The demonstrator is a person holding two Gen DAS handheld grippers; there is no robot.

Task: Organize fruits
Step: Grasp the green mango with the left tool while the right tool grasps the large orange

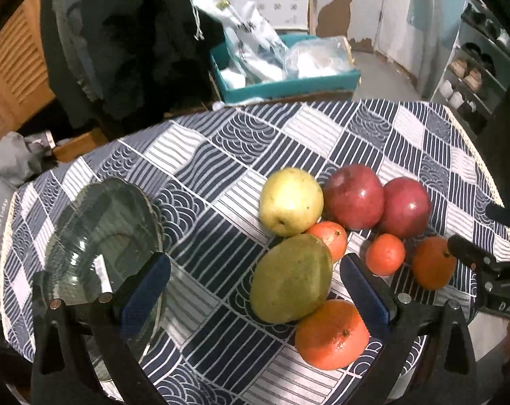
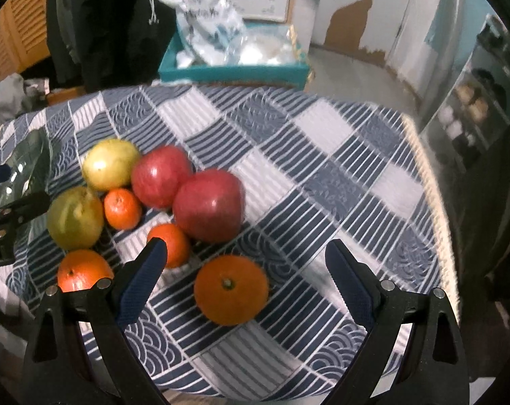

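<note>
All the fruit sits in one loose cluster on the patterned tablecloth (image 1: 221, 155), and the glass bowl (image 1: 99, 236) serves as the landmark here: it stands on the cloth apart from the cluster, with nothing in it that can be made out.

The left gripper (image 1: 255, 283) hangs over the cloth with its jaws spread wide and nothing between the pads. One blue-padded finger (image 1: 147, 290) overlaps the bowl's near rim in the left wrist view; the other finger lies on the far side of the green mango (image 1: 292, 287), so the mango falls within the gap between them. Touching the mango on the side away from the bowl is a large orange (image 1: 332, 334). Beyond the mango from the camera lie a yellow-green apple (image 1: 290, 200) and a small tangerine (image 1: 329, 239), then two red apples (image 1: 354, 195) side by side, farther still from the bowl.

The right gripper (image 2: 245, 280) is also wide apart and empty (its view is somewhat blurred). Between its fingers, on the cloth, lies a single orange (image 2: 231, 290), the fruit farthest from the bowl. Another small tangerine (image 2: 172, 243) sits just beside the gripper's bowl-side finger (image 2: 143, 280), near the closer red apple (image 2: 209, 206).
</note>
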